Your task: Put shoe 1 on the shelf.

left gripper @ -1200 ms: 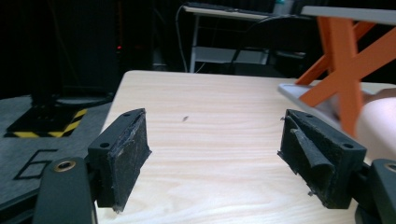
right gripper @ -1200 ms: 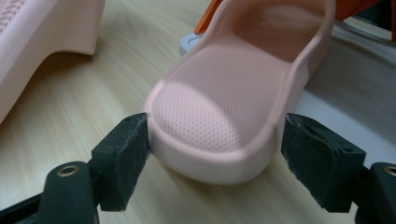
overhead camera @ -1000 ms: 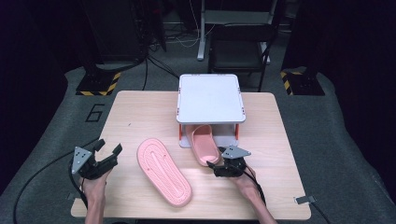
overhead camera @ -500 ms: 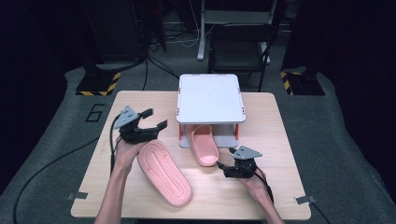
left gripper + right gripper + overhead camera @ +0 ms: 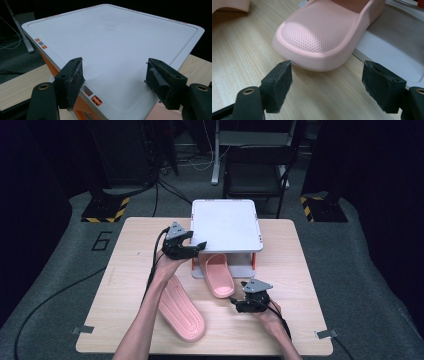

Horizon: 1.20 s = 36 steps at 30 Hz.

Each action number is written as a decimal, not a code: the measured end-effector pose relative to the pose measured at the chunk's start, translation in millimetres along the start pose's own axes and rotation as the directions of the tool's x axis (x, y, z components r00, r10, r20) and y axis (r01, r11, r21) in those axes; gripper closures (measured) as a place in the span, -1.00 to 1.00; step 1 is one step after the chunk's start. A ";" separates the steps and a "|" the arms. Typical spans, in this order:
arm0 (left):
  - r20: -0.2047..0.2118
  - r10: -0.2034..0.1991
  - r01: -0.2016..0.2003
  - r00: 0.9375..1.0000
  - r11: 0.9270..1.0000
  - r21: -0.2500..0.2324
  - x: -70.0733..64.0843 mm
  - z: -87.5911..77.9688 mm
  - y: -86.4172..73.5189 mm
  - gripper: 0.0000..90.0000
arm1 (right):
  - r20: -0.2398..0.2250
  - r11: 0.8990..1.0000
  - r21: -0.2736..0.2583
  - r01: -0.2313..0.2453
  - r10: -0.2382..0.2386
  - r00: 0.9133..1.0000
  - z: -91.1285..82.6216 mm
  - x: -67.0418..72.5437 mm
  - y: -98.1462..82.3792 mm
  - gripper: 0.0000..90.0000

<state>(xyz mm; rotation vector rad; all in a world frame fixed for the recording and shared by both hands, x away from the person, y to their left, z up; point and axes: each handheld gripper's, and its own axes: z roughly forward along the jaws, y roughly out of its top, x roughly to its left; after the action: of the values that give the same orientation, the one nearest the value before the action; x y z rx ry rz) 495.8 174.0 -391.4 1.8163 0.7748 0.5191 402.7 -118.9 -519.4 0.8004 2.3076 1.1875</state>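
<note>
Work in hand: stowing pink slippers in white rack.

- One slipper toe-in on lower shelf, heel sticking out toward 6 o'clock; not fully seated.
- Second slipper sole-up on table, at 7 o'clock from rack; untouched.
- Right gripper just short of the heel, jaws wide, empty.
- Left gripper at rack's 9 o'clock edge, jaws just been closing, apart, nothing between.

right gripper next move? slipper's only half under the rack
Probably ease the right gripper forward and nudge the slipper's heel further onto the rack's lower shelf. Its jaws stand open just short of the heel, nothing between them, and that end lies out on the table.
</note>
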 end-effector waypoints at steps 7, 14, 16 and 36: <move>-0.018 0.039 -0.039 0.999 0.999 0.006 -1.2 0.9 -0.2 -0.32 | 0.006 1.000 0.000 -0.021 0.021 1.000 7.2 0.7 2.7 -0.48; -0.026 0.039 -0.039 0.999 0.999 0.011 -3.7 1.5 -0.2 -0.32 | 0.025 0.999 -0.012 -0.032 0.033 0.999 25.4 0.4 11.0 -0.47; -0.026 0.040 -0.040 0.999 0.999 0.019 -3.9 1.2 0.2 -0.32 | 0.041 0.999 -0.019 -0.035 0.035 0.999 33.7 1.4 16.3 -0.47; -0.033 0.037 -0.037 0.999 0.999 0.014 -3.9 1.8 0.5 -0.32 | 0.084 0.999 0.018 -0.038 0.037 0.996 76.2 -6.9 45.9 -0.36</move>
<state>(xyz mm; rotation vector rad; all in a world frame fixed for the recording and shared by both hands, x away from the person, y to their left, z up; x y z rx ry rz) 494.4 169.9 -391.5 1.8415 0.7700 0.5710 467.0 -57.1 -522.0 0.8868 2.2491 1.1273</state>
